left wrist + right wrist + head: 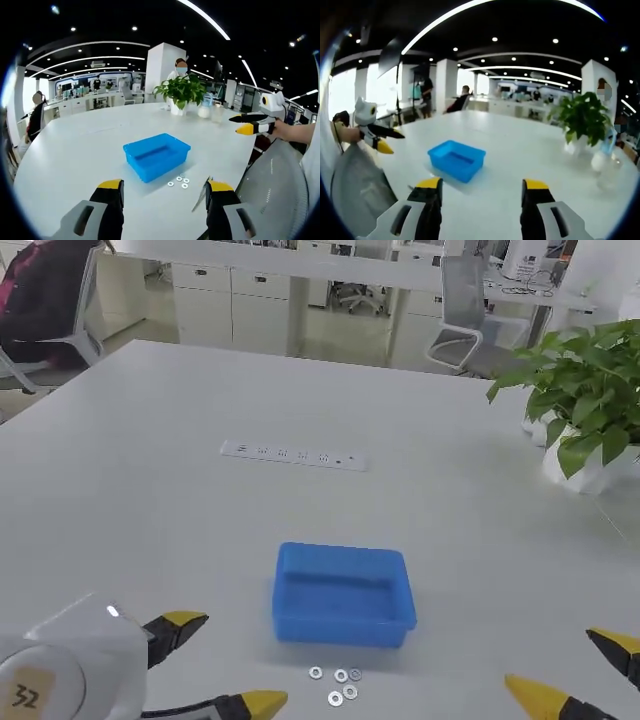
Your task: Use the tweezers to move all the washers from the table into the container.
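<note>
- The washers lie loose on the desk in a small cluster just in front of the container, on its near side. I count about five, but they are too small to be sure.
- In the left gripper view the washers sit between the container and my jaws, touching neither.
- The container is a blue, open, shallow tray. Its inside looks bare, though the near wall hides part of the floor.
- My left tool hangs low to the left of the washers, jaws spread wide with nothing between them. Its white body is cut off by the bottom corner.
- In its own view, the left tool has a thin grey sliver beside one jaw. I cannot tell what it is.
- My right tool is well apart to the right, jaws wide and empty, and cut off by the picture's edge.
- From the right tool, the container lies ahead.
- Farther off are a power strip and a potted plant.
</note>
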Motion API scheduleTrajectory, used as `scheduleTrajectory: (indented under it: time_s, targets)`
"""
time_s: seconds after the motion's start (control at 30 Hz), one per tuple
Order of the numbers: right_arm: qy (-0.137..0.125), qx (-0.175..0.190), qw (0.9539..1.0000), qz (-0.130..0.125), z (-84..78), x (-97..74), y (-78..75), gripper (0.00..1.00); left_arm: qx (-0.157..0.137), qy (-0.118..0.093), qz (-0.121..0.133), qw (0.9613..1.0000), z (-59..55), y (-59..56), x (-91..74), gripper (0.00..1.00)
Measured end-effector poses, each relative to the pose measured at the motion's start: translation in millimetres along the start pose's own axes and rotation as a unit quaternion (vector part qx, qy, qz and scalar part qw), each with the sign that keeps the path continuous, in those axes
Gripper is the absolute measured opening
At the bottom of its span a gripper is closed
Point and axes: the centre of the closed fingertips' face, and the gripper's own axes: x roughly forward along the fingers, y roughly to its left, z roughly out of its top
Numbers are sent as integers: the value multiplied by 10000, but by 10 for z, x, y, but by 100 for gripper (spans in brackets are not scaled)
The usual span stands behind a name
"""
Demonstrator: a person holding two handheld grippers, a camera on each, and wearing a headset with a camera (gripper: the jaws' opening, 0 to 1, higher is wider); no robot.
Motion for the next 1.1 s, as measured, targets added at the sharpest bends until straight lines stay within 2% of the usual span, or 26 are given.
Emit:
scheduleTrajectory:
  time_s: [0.13,0.23,0.4,0.63,0.9,0.97,1.1]
  targets:
    - [28,-15,10000,41,55,12,18,62,-33,99,-126,9999,-7,-30,9,66]
    - [75,-147,9998,115,102,57,53,61,138,284,-298,9991,-39,-66,6,66]
    - [183,-268,9989,327,91,159,117,60,294,482,-483,9972,-56,-92,9,65]
    - [494,-560,9950,662,4,323,220,57,405,622,-689,9949,-13,-144,62,62]
    - [920,-948,9837,1221,-146,457,442,57,393,956,-990,9897,-101,-279,178,60]
    - [1008,-1083,9796,1362,-180,492,502,56,375,1045,-1075,9880,-132,-317,196,59]
    - [1247,-1324,9683,1713,-262,547,650,54,452,1320,-1299,9817,-239,-399,216,52]
